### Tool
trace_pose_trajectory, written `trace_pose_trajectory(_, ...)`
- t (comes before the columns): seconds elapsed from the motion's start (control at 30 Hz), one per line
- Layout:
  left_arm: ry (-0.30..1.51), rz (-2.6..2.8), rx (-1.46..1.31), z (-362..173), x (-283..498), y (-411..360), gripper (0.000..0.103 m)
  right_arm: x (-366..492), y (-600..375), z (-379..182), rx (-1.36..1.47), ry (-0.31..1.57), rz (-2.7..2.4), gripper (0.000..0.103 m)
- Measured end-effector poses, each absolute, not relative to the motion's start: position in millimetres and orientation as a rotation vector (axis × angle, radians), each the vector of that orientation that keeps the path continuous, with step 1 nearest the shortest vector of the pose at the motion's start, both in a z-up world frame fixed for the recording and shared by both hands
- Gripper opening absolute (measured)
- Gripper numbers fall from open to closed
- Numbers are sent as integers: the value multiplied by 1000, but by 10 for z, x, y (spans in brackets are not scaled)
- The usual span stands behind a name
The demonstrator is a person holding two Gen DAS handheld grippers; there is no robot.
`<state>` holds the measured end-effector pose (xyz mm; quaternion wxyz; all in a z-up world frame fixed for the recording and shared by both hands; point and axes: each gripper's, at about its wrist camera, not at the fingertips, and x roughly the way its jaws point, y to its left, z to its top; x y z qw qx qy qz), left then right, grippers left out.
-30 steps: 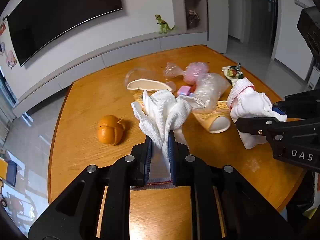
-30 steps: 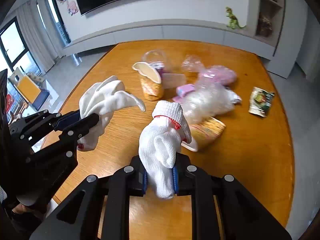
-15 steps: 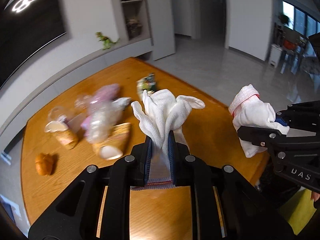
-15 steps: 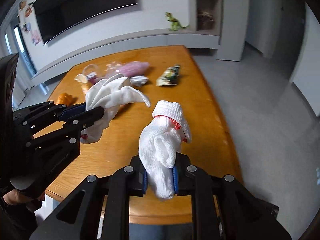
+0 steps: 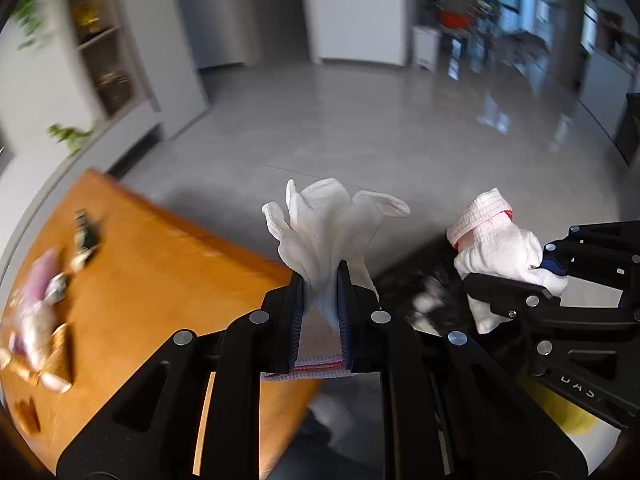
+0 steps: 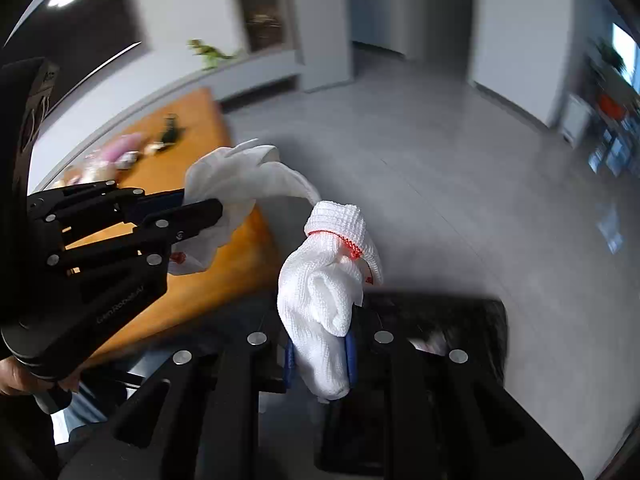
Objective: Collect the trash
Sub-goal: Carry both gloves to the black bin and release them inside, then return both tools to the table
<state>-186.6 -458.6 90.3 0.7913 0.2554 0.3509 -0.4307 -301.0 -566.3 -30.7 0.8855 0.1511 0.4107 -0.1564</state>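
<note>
My left gripper (image 5: 320, 276) is shut on a white knit glove (image 5: 328, 224) whose fingers stand up above the jaws. My right gripper (image 6: 320, 344) is shut on a second white glove (image 6: 328, 276) with a red-stitched cuff. Each gripper shows in the other's view: the right one with its glove (image 5: 496, 248) at the right, the left one with its glove (image 6: 236, 184) at the left. Both are held past the corner of the wooden table (image 5: 152, 264), above a dark bin with a black bag (image 6: 452, 320) on the floor.
Blurred trash lies on the table: a pink bag (image 5: 36, 280), a green snack packet (image 5: 84, 236), paper cups (image 5: 52, 364). A yellow object (image 5: 568, 412) sits low at the right. Grey tiled floor (image 5: 360, 128) stretches ahead.
Both grippers have swung right, away from the table and out over the floor and the dark bin, each still holding its glove. The table trash has slid to the left edge of the views.
</note>
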Motion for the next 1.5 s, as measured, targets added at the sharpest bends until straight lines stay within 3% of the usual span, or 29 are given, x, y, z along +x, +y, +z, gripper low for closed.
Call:
trace_pose_trajectory(0.27,833,-1090,673,339,-2397,-5308,17,-3736,-6254,-966,482,936,-485,20)
trace_pose_trajectory(0.3,852,-1106,684,270,-2439,-5374,17,-3816,-6330,-1097,504,970,-494,26)
trace_pose_trajectory(0.33,887,-1122,699,166,-2469,-5450,25,-3842,-6386,-1228,523,1017,-502,50)
trace_pose_trajectory(0.37,915,-1127,716,73,-2500,-5523,58,-3874,-6431,-1324,535,1041,-526,64)
trace_pose_trajectory(0.4,920,-1115,729,-4,-2520,-5598,99,-3892,-6455,-1387,518,1065,-566,73)
trace_pose_trajectory(0.67,887,-1070,736,-121,-2453,-5717,97,-3966,-6481,-1305,492,1035,-629,74)
trace_pose_trajectory(0.97,788,-1001,668,337,-2197,-5277,97,-3691,-6245,-857,397,973,-561,74)
trace_pose_trajectory(1.5,741,-783,475,914,-1316,-3868,97,-2470,-5137,-107,141,915,-321,78)
